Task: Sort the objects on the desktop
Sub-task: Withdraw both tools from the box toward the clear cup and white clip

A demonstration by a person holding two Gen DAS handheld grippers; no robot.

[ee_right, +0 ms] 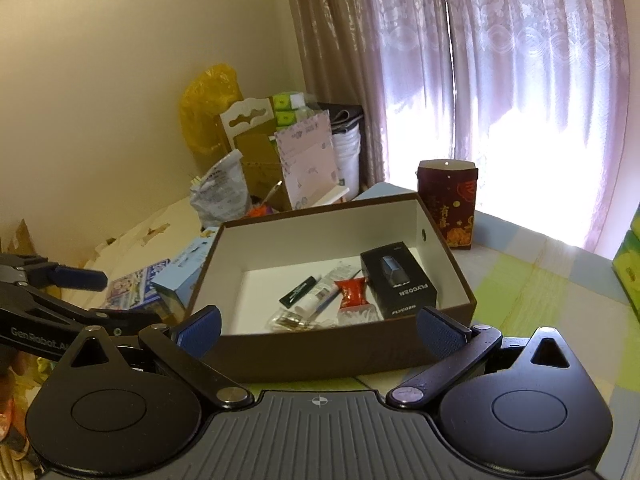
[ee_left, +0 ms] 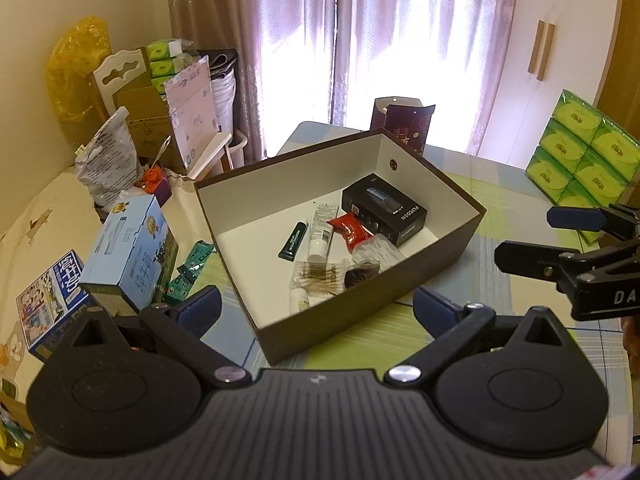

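Note:
A brown box with a white inside point(ee_left: 240, 216) point(ee_right: 304, 236) stands on the table. In it lie a black Flyco carton point(ee_left: 386, 212) point(ee_right: 398, 280), a red packet point(ee_left: 352, 230) point(ee_right: 352, 292), a white tube point(ee_left: 322, 228), a dark green tube point(ee_left: 294, 240) point(ee_right: 300, 290) and a bag of cotton swabs point(ee_left: 320, 280). My left gripper point(ee_left: 316, 308) hovers open just before the box's near corner, nothing between its fingers. My right gripper point(ee_right: 318, 330) stands open at the box's near wall, also empty; in the left wrist view it shows as the right gripper point(ee_left: 524, 236) at the right edge.
Light blue cartons point(ee_left: 132, 256) point(ee_right: 180, 276) and green sachets point(ee_left: 192, 268) lie left of the box. A dark red gift bag point(ee_left: 400, 124) point(ee_right: 448, 200) stands behind it. Green tissue packs point(ee_left: 580, 152) are stacked at the right. Bags and cardboard crowd the back left corner.

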